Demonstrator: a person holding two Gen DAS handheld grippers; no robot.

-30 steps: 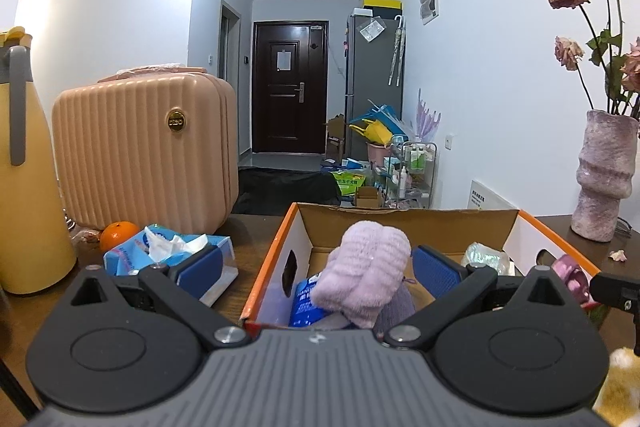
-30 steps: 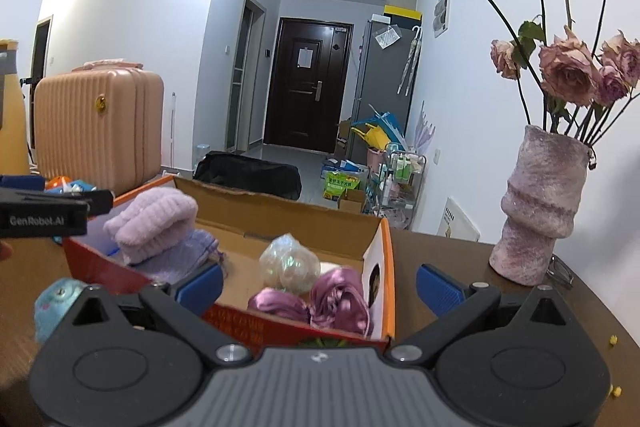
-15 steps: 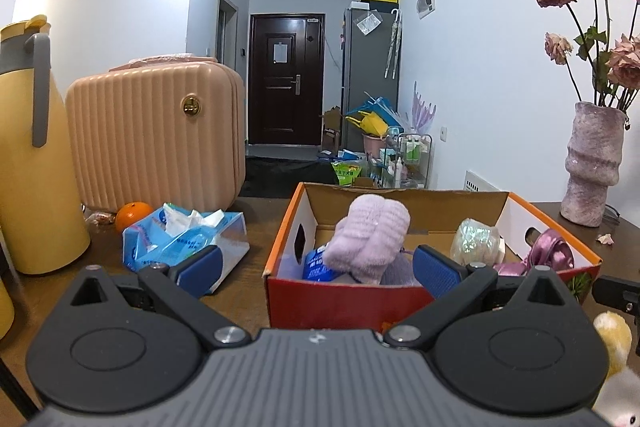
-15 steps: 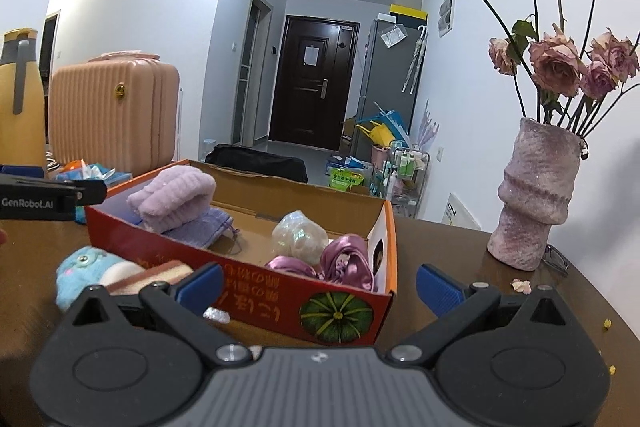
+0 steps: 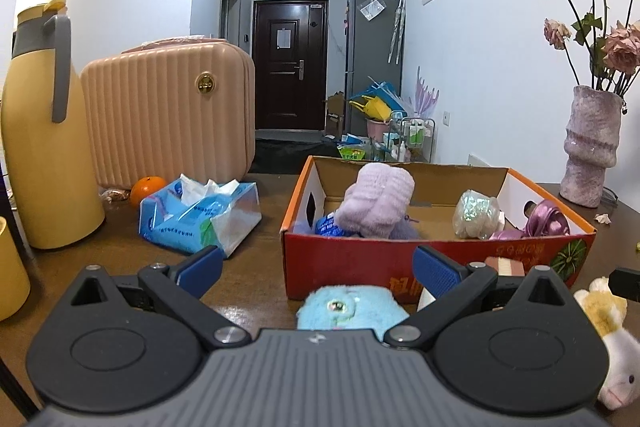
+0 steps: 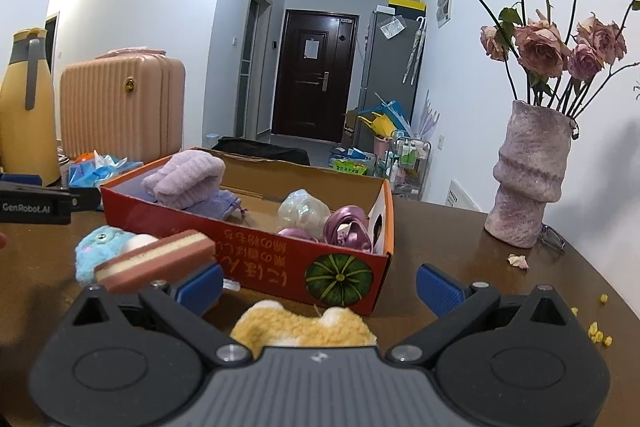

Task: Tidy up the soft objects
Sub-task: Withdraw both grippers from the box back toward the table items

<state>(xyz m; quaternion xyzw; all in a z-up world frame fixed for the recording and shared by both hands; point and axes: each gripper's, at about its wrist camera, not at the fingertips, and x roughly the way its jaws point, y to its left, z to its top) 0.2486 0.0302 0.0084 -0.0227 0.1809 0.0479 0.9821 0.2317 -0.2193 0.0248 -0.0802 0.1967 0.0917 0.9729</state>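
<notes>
Both your grippers hang empty, jaws spread, before the box.

Left gripper (image 5: 316, 265) frames the blue plush (image 5: 350, 311) at lower centre; right gripper (image 6: 320, 283) straddles the yellow plush (image 6: 302, 327), box (image 6: 280, 267) behind them.

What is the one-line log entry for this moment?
left gripper: open, over blue plush | right gripper: open, over yellow plush | box: partly filled

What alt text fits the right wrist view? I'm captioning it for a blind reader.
The open right gripper hovers over a yellow plush toy on a brown table, in front of a red cardboard box holding soft items. A blue plush toy and layered sponge lie left; a vase stands right.
</notes>
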